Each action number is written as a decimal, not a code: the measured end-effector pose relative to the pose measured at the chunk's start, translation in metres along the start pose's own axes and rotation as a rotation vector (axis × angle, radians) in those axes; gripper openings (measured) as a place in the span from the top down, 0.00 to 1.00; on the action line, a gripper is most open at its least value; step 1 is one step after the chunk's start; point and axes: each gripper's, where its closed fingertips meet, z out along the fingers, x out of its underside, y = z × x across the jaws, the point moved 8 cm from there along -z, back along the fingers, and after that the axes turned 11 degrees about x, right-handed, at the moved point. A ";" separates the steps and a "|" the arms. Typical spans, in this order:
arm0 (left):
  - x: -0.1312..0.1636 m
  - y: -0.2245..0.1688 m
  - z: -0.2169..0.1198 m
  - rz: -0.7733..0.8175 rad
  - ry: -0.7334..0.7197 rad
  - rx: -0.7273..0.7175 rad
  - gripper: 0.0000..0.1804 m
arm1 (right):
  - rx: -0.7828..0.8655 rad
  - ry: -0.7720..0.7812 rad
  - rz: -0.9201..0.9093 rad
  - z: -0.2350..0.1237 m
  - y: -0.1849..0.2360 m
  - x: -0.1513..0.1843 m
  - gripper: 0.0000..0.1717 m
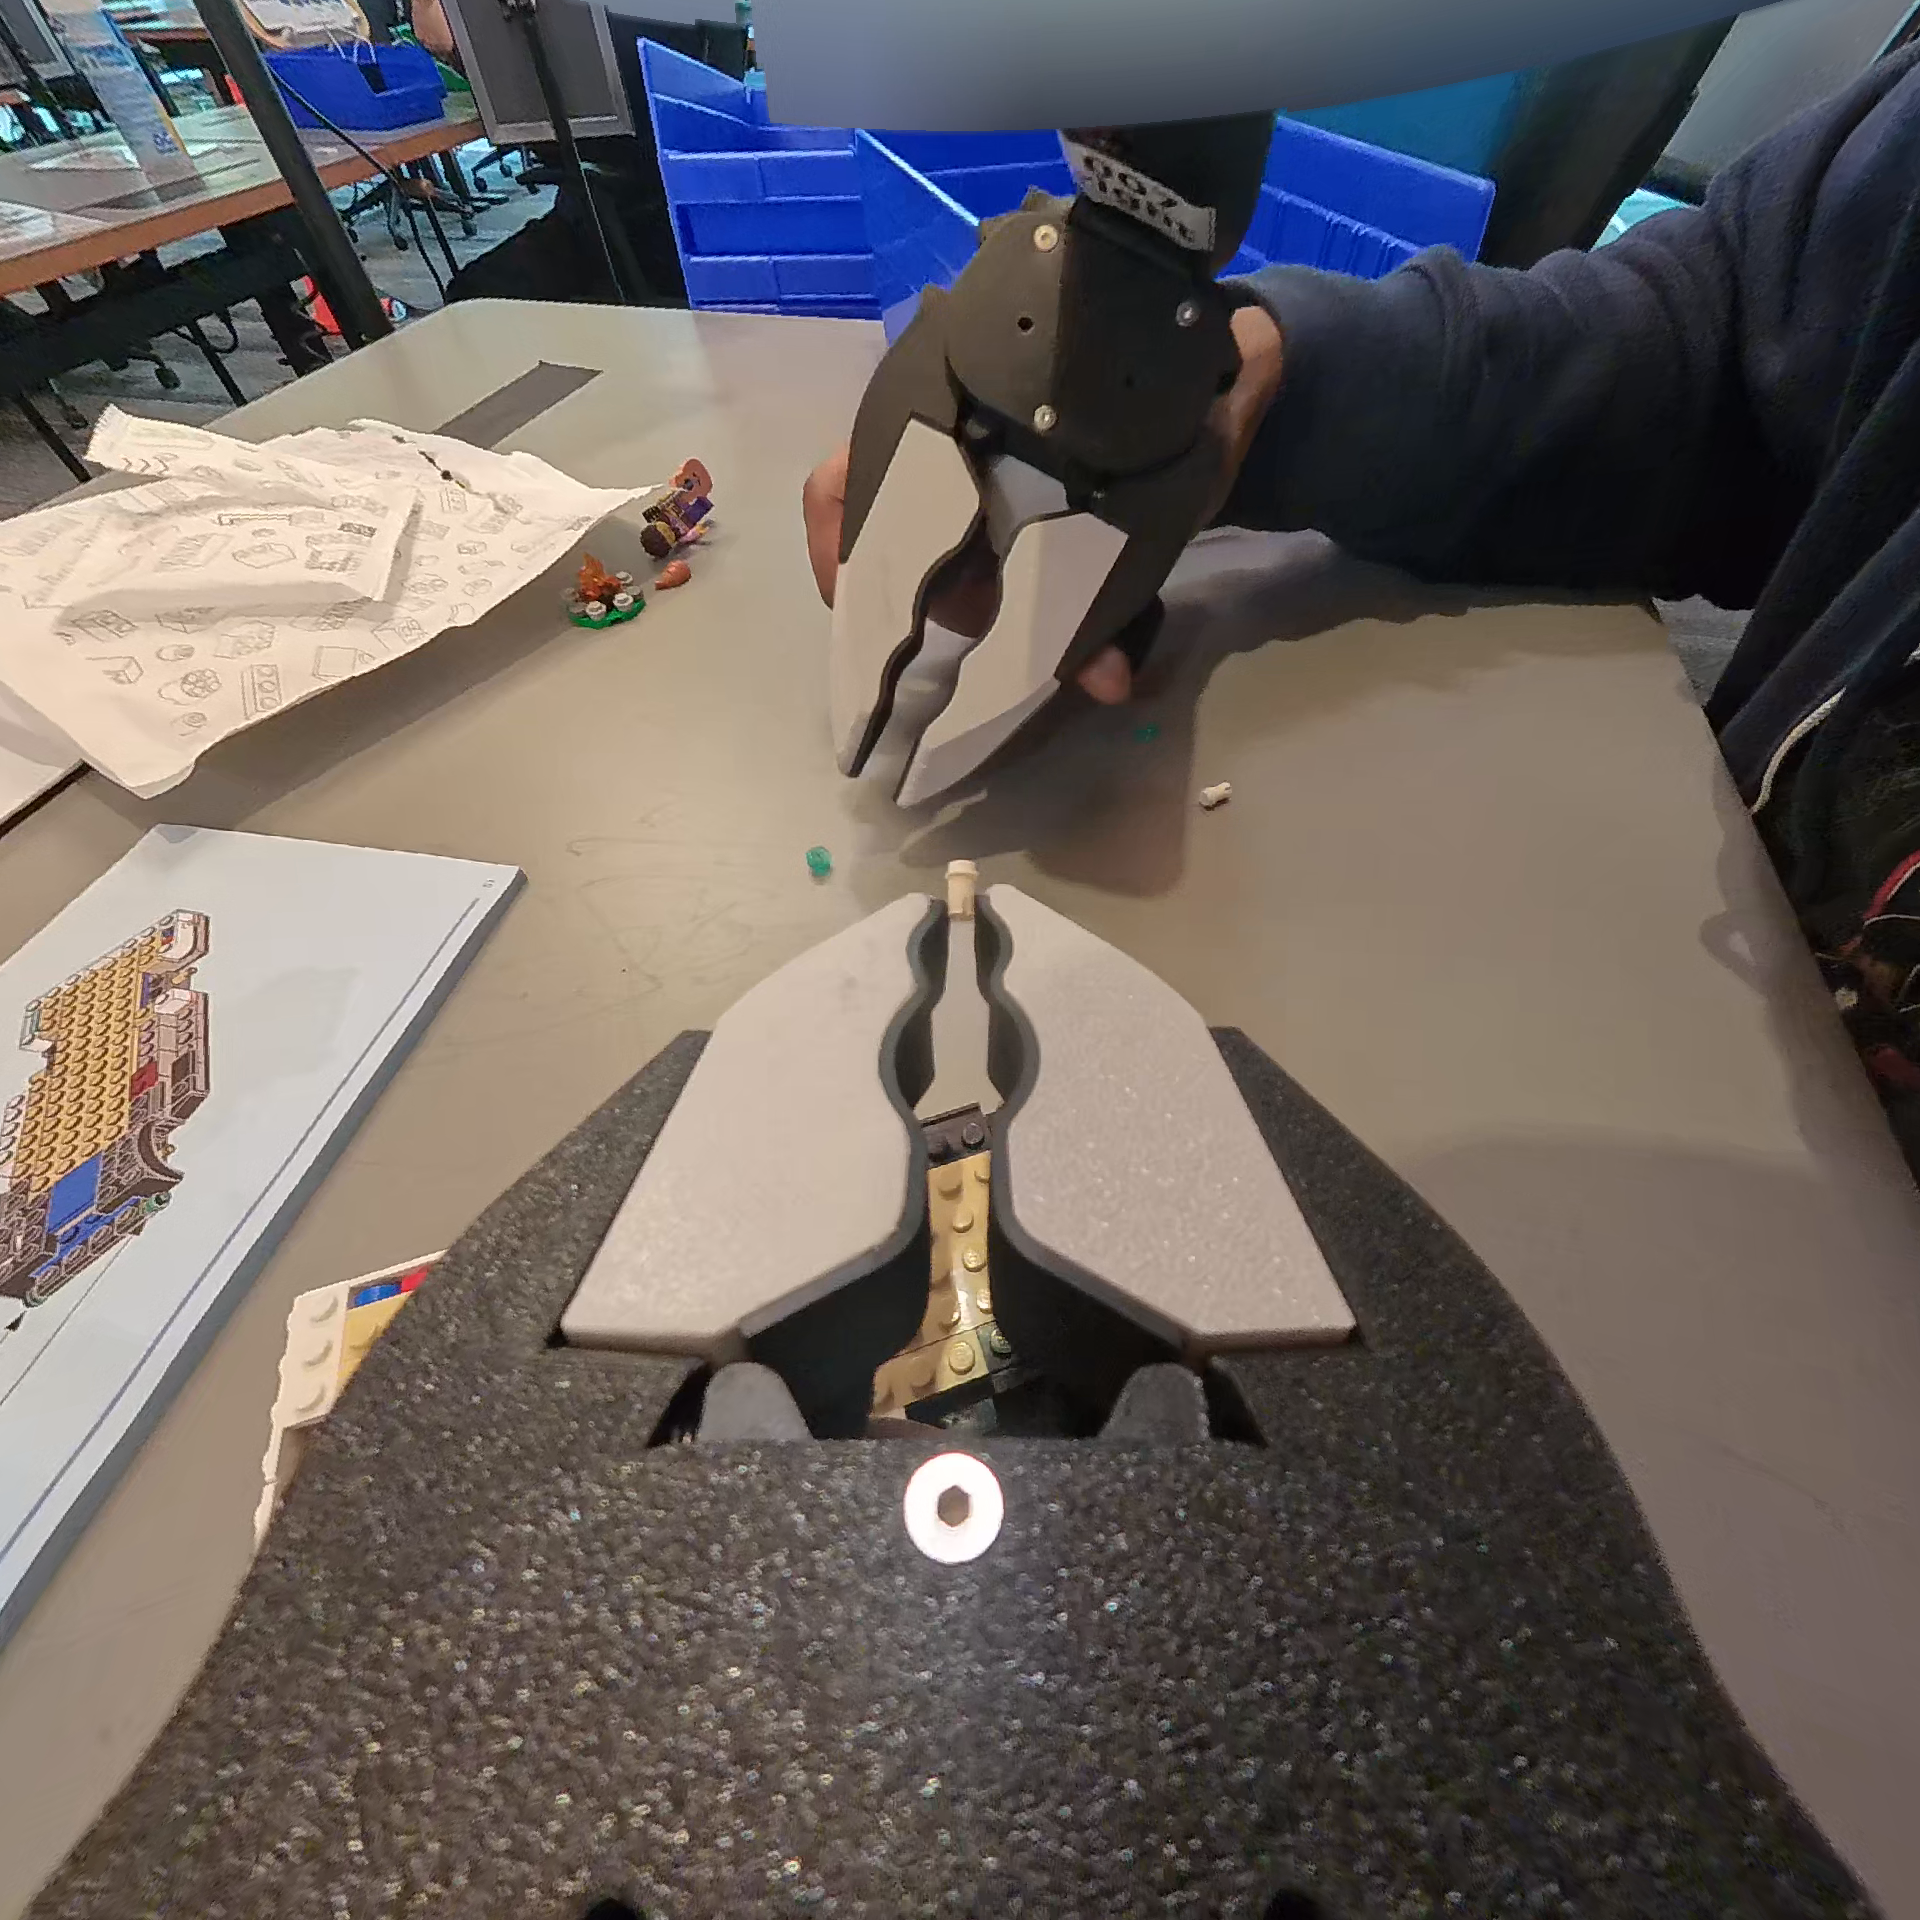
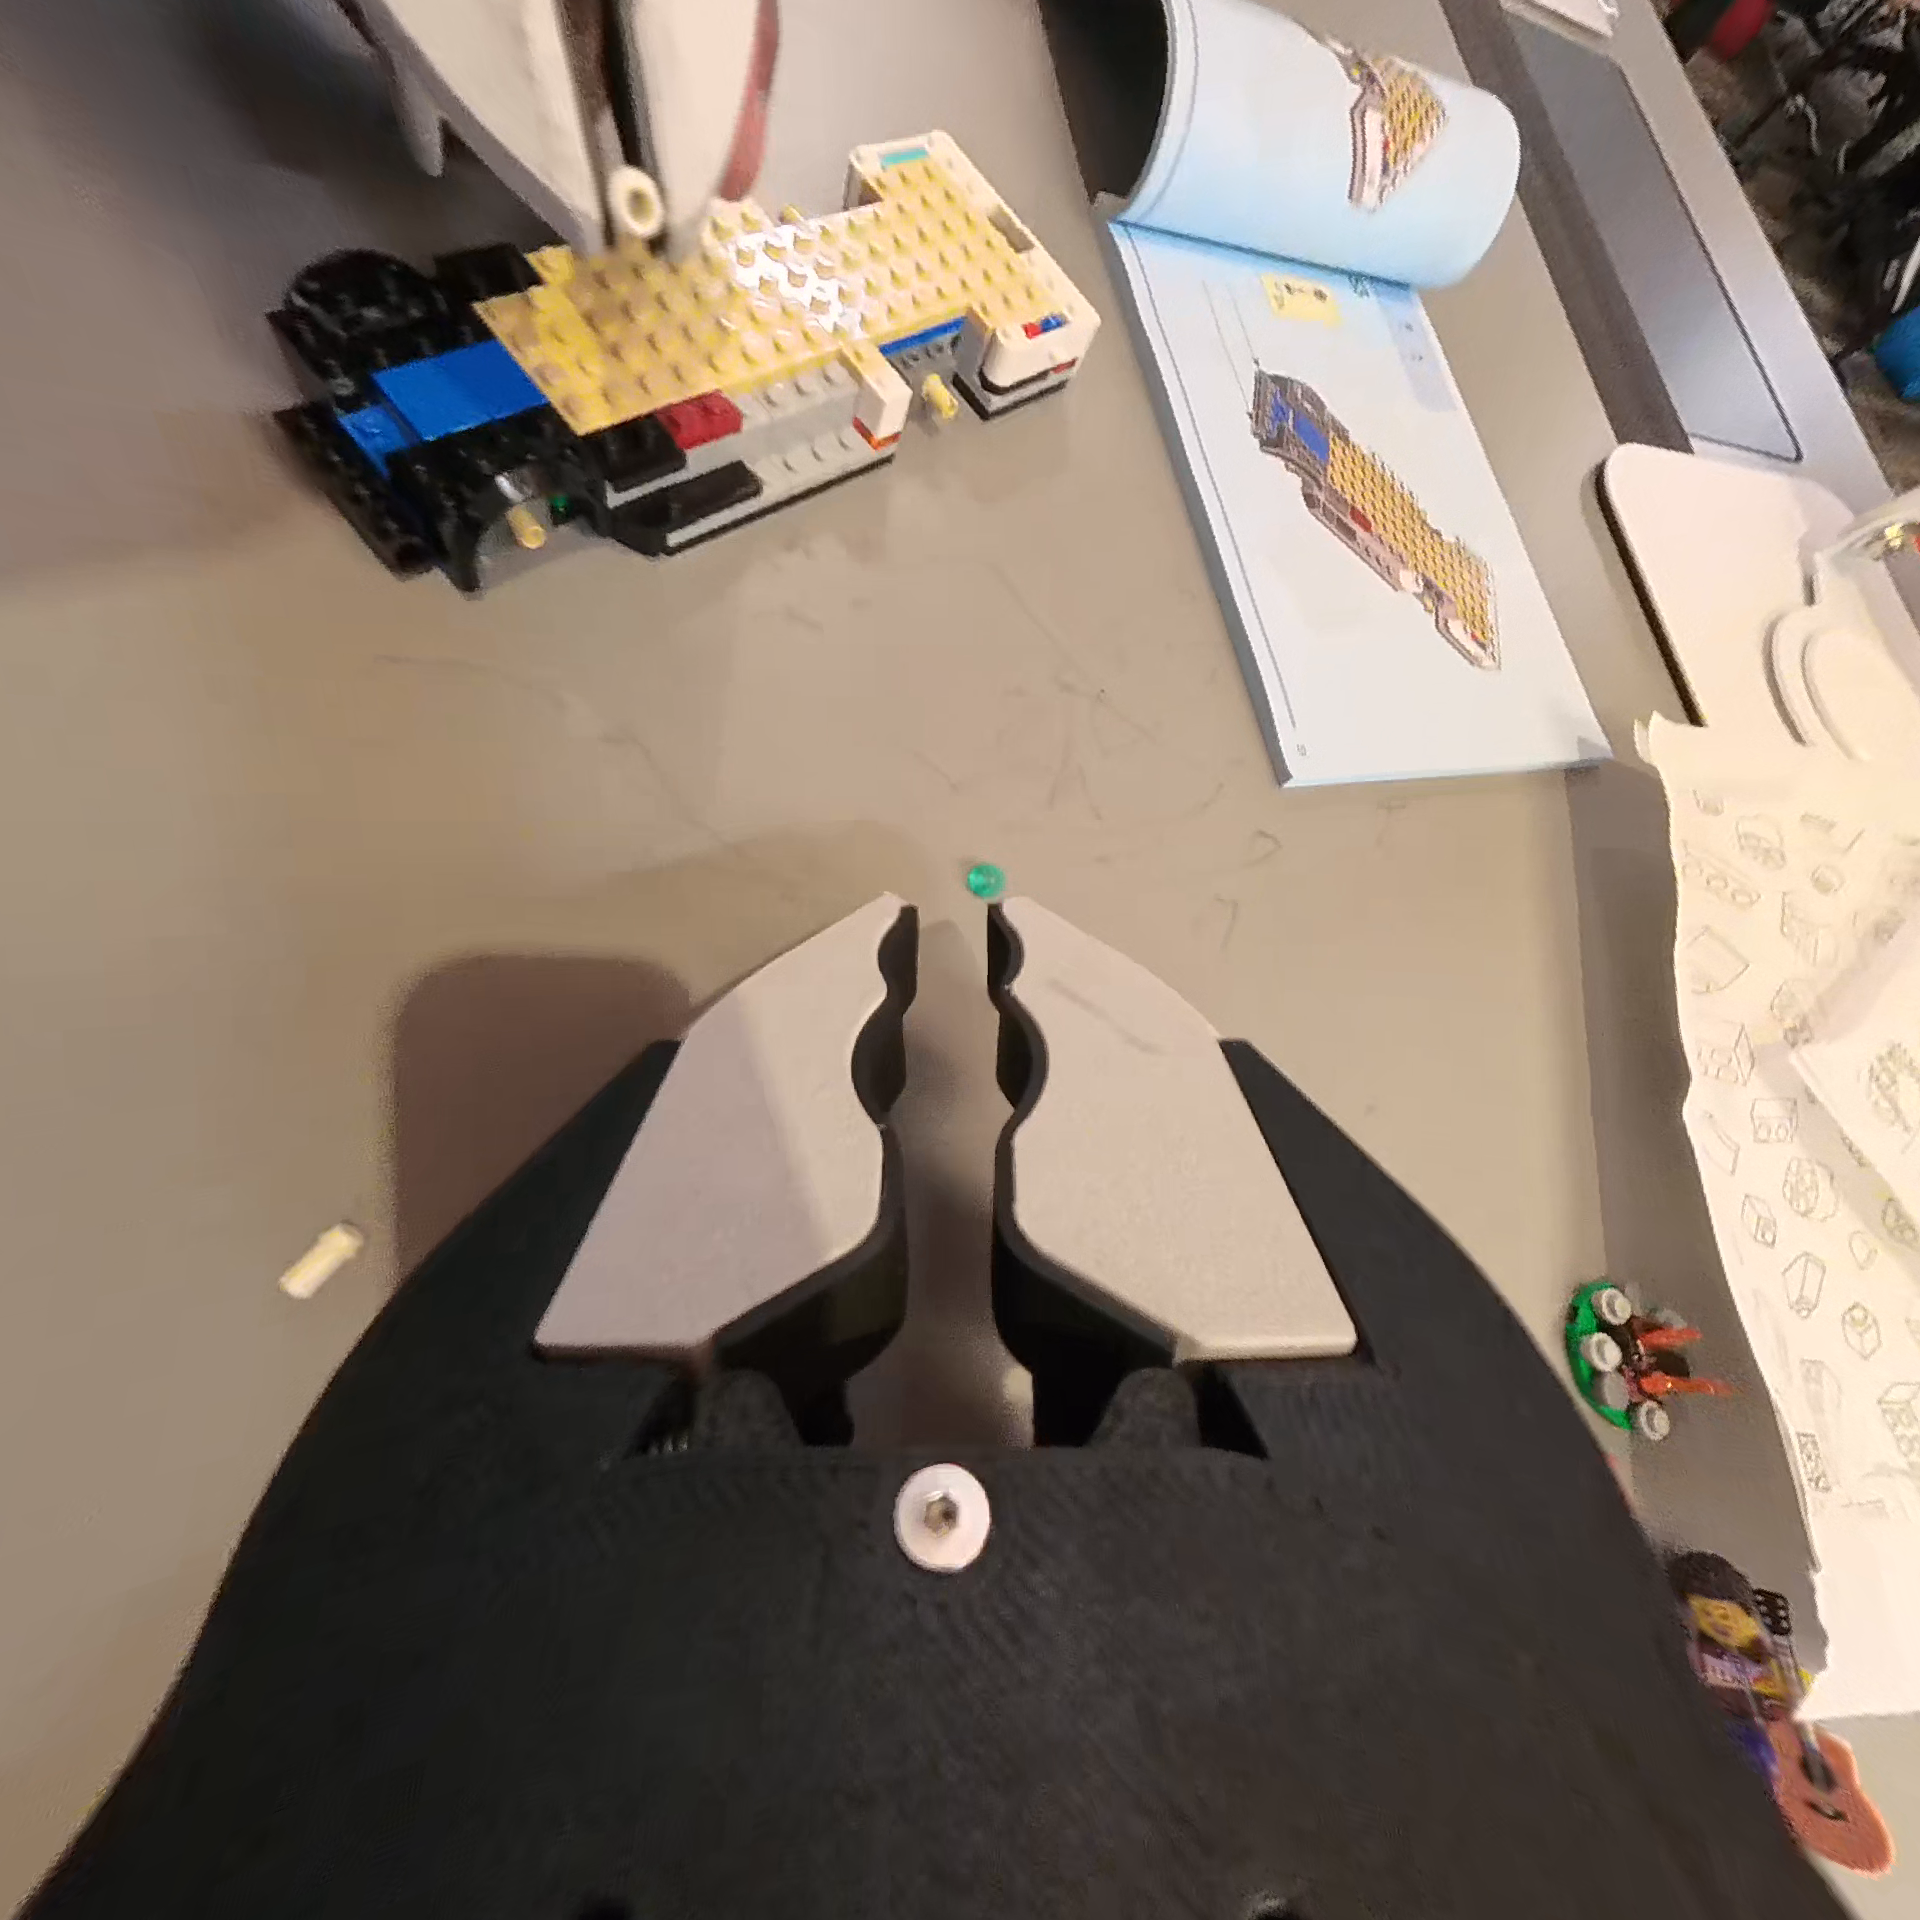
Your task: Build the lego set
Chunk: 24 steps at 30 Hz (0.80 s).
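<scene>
left side of the left wrist view: crumpled white printed paper (image 1: 239,582) on the grey table (image 1: 1351,1039), an open instruction booklet (image 1: 187,1091) nearer the camera. a small campfire build (image 1: 603,597) and a lying minifigure (image 1: 681,509) sit just past the paper.

centre: left gripper (image 1: 962,906) closed on a small cream peg (image 1: 961,883), pinched at the fingertips, its head poking out past them. under this gripper, a partly built brick vehicle (image 2: 665,353), tan studded deck, black and blue end; in the right wrist view the gripper hangs over the tan deck with the peg end-on.

a green translucent stud (image 1: 820,860) lies on the table just left of the peg.

right of centre: right gripper (image 1: 881,774) tilted down, tips close to the table, jaws parted with nothing between them. from its own camera the green stud (image 2: 983,881) sits just beyond the right-hand fingertip (image 2: 1013,920), outside the gap; contact cannot be told.

further right: a second green stud (image 1: 1146,731) near the person's hand (image 1: 1107,675), then a loose cream peg (image 1: 1214,795) on the table. dark sleeve (image 1: 1558,416) at the far right; blue bins (image 1: 831,218) behind.
</scene>
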 end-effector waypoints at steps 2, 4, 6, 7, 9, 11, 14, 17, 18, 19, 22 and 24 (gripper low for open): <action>0.000 0.000 0.000 -0.003 0.001 0.001 0.97 | -0.002 0.008 0.013 0.002 -0.001 0.002 0.93; 0.000 0.000 0.000 -0.005 0.001 0.001 0.97 | 0.000 0.014 0.025 0.005 -0.001 0.003 0.93; 0.000 0.000 0.000 -0.007 0.001 0.001 0.97 | 0.006 0.033 0.031 0.008 -0.003 0.004 0.93; 0.000 0.000 0.000 -0.008 0.002 0.001 0.97 | 0.014 0.035 0.033 0.009 -0.003 0.003 0.94; 0.000 0.000 0.000 -0.008 0.003 0.000 0.97 | 0.015 0.046 0.041 0.011 -0.004 0.003 0.94; 0.000 0.000 0.001 -0.007 0.004 0.002 0.97 | 0.010 0.055 0.046 0.014 -0.005 0.002 0.94; 0.000 -0.001 0.001 -0.004 0.007 0.002 0.97 | -0.016 0.067 0.052 0.018 -0.004 0.000 0.94; 0.000 -0.001 0.001 -0.004 0.007 0.001 0.97 | -0.019 0.075 0.047 0.021 -0.004 -0.001 0.94; 0.000 -0.001 0.001 -0.003 0.006 0.001 0.97 | -0.020 0.076 0.045 0.022 -0.004 -0.002 0.94; 0.000 -0.001 0.001 -0.003 0.006 0.001 0.97 | -0.023 0.077 0.045 0.022 -0.004 -0.002 0.95; 0.000 -0.001 0.001 -0.002 0.007 0.001 0.97 | -0.031 0.086 0.057 0.024 -0.005 -0.002 0.95; 0.000 -0.002 0.001 -0.002 0.008 0.002 0.97 | -0.042 0.094 0.070 0.025 -0.006 -0.002 0.96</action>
